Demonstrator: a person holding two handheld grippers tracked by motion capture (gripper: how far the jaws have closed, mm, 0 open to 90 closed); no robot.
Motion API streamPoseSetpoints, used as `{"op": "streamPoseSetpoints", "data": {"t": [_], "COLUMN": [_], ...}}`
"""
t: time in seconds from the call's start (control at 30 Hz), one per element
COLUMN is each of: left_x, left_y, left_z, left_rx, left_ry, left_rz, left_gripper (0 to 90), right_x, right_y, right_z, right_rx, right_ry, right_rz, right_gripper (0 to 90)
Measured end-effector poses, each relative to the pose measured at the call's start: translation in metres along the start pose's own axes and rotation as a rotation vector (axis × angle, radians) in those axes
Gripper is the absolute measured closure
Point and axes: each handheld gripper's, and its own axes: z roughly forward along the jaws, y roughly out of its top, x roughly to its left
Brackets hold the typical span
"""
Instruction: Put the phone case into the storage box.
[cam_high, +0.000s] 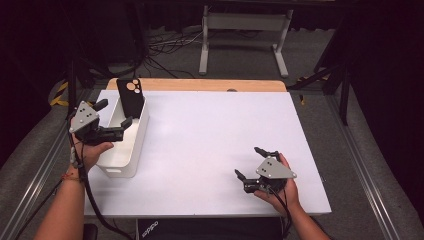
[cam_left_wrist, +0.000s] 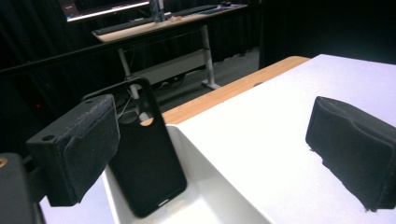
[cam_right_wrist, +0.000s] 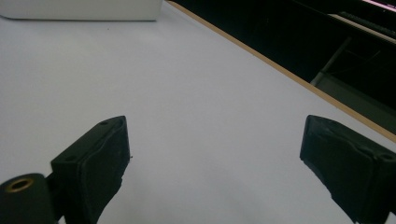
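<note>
White table (cam_high: 210, 150) with a wooden strip along its far edge. One white bin (cam_high: 131, 145) sits directly on it at the left side, long axis running front to back. Rest of the top is bare white surface.

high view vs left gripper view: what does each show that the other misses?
High view alone: the right gripper open over the bare white table, both forearms, and the whole white rectangular plastic bin.

Left gripper view alone: a close look between the left gripper fingers, spread apart with nothing between them, and a desk in the dark background.

Both: the black phone case leaning upright inside the bin, and the table's wooden far edge.
</note>
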Motion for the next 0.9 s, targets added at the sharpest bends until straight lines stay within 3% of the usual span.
{"op": "streamPoseSetpoints", "data": {"t": [0.13,0.3,0.67,0.9], "left_x": [-0.006,-0.015,-0.034,-0.044], "left_y": [0.001,0.003,0.007,0.009], "left_z": [-0.001,-0.001,0.0,0.0], "left_rx": [-0.005,-0.013,-0.042,-0.057], "left_ry": [-0.004,-0.04,-0.062,-0.081], "left_rz": [0.003,0.01,0.068,0.059], "left_gripper": [3.6,3.6,3.9,4.3], "right_x": [0.0,0.0,0.001,0.0], "right_y": [0.0,0.001,0.002,0.002], "right_z": [0.001,0.001,-0.002,-0.003], "right_rx": [-0.002,-0.005,-0.014,-0.019], "right_ry": [0.0,-0.004,-0.006,-0.006], "right_rz": [0.002,-0.007,-0.008,-0.005], "right_gripper": [8.8,8.9,8.9,8.9]}}
